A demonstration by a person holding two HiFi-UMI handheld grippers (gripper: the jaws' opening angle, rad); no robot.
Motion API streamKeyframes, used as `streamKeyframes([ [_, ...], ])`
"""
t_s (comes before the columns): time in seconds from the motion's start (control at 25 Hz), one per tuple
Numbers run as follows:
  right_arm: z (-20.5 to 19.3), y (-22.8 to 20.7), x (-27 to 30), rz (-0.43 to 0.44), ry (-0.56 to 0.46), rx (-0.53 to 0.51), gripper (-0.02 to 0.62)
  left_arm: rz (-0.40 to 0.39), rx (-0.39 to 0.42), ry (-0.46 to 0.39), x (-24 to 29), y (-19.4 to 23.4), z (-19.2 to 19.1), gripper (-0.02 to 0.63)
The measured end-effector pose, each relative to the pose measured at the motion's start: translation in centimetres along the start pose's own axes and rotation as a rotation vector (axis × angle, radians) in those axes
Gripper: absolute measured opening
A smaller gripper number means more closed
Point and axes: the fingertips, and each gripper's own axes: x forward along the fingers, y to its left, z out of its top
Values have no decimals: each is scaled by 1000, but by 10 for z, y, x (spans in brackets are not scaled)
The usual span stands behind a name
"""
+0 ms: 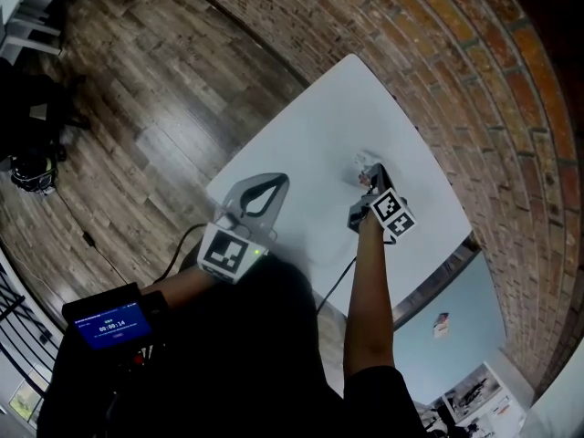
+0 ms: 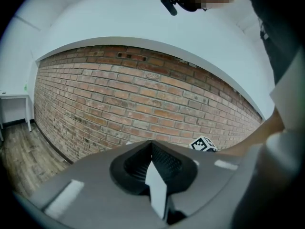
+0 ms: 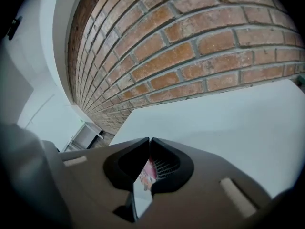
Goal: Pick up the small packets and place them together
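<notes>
The right tool (image 3: 149, 140) pinches a pink packet (image 3: 148, 172) tight, likely to carry it; the left tool (image 2: 151, 143), at the desk's (image 1: 310, 130) 8 o'clock, waits closed.

**Left arm** (image 1: 173, 286): forearm bent and held close to the body.

**Left tool** (image 1: 274, 183): points forward, tipped slightly downward. In the left gripper view the jaw tips meet. A pale wedge shows in the gap behind the tips; whether it is a held thing cannot be told.

**Right arm** (image 1: 370, 290): bare forearm stretched forward, reaching farther out than the left.

**Right tool** (image 1: 367, 175): pitched downward more steeply than the left tool. The jaws are closed on a packet (image 3: 148, 171), pink-printed, pinched just behind the tips, its lower edge trailing back between the jaws.

**Spacing:** the two tools are well apart, the right ahead of the left.
</notes>
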Motion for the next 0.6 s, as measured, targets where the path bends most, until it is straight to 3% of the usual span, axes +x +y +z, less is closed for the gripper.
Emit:
streamKeyframes([
  [0.4,-35,-27,-47,-76,-116,164,23,-84,45,12,3,-25,0,1],
  [0.6,-63,-27,-49,-77,-124,185,23,-120,62,34,1,-33,-5,2],
])
